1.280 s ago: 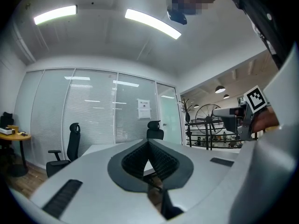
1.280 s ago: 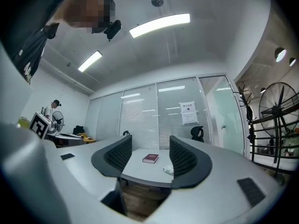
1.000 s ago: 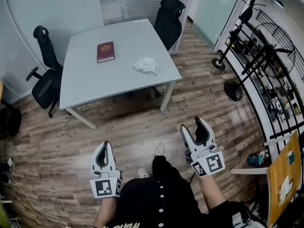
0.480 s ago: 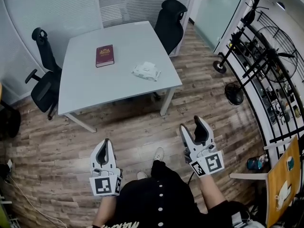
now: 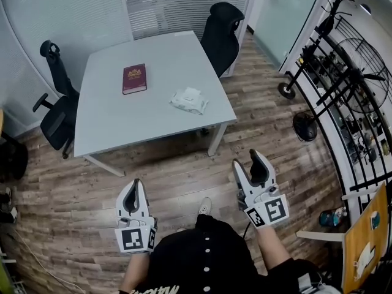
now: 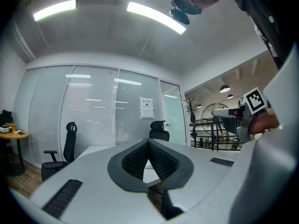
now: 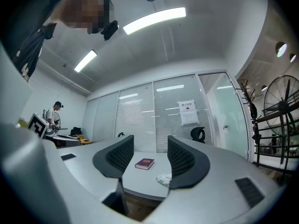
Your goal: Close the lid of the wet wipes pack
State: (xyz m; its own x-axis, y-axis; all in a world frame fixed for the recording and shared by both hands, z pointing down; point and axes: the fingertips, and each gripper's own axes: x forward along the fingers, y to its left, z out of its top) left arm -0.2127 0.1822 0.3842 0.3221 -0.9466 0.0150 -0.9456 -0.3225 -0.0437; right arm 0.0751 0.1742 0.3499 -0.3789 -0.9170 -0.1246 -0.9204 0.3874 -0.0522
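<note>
The wet wipes pack [image 5: 189,100], white and crumpled, lies on the grey table [image 5: 110,118] near its right front corner; the right gripper view shows the pack [image 7: 164,178] far beyond the jaws. I cannot tell how its lid stands. A red book [image 5: 134,79] lies further back. Both grippers are held low over the wooden floor, well short of the table. My left gripper [image 5: 135,187] is shut, its pads meeting at the tips [image 6: 148,143], empty. My right gripper [image 5: 248,160] is open [image 7: 150,144]; its jaws have just been closing a little, with nothing between them.
Two black office chairs stand by the table, one at its left [image 5: 57,103] and one at the back right [image 5: 222,26]. A black metal rack with a large fan [image 5: 352,72] and a floor fan [image 5: 304,125] line the right side. My shoe [image 5: 205,206] shows between the grippers.
The table, book and pack have slid lower in the head view, nearer to me. Both grippers keep their places in front of my body, carried forward with me.
</note>
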